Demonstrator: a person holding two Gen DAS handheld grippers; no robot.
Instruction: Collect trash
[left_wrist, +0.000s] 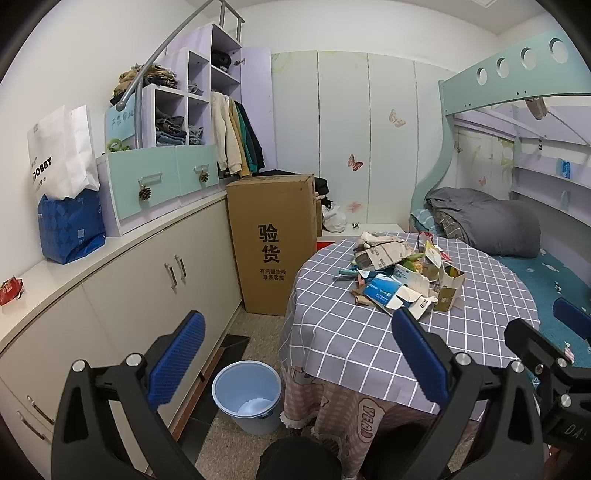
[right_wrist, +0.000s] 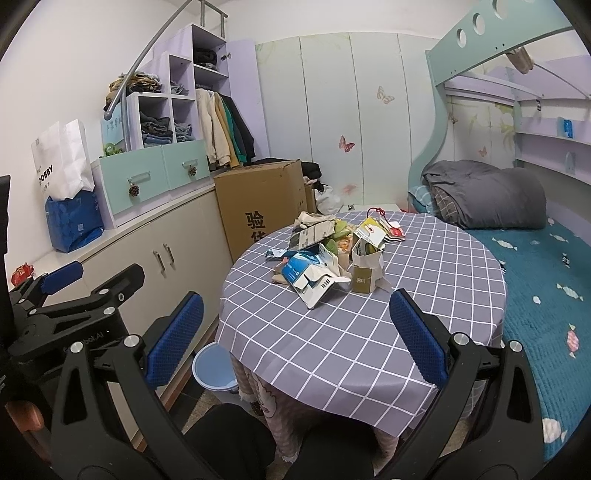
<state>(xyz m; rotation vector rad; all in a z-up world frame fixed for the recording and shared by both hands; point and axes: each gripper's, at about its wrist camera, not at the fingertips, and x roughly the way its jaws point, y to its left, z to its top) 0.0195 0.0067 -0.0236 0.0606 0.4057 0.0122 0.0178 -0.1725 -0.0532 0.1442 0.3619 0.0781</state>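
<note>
Trash (right_wrist: 325, 258) sits heaped in the middle of the round table (right_wrist: 369, 350) with the grey checked cloth: torn cartons, a blue-and-white box, crumpled paper and a small brown carton, all touching or overlapping. From my right gripper (right_wrist: 295, 332) the heap lies straight ahead and slightly above centre, framed between the two blue pads, which stand spread wide with nothing between them. From my left gripper (left_wrist: 299, 358), also spread and empty, the same heap (left_wrist: 402, 277) lies ahead but off to the right, nearly over the right-hand pad, so I judge the right gripper to be the better lined up and the nearer one for the first pick. The flattened blue-and-white box runs diagonally across the right wrist view, its low end with the barcode flap pointing toward me. The light blue bin (left_wrist: 246, 395) stands on the floor just left of the table, below and beside my left gripper, well apart from the heap.
</note>
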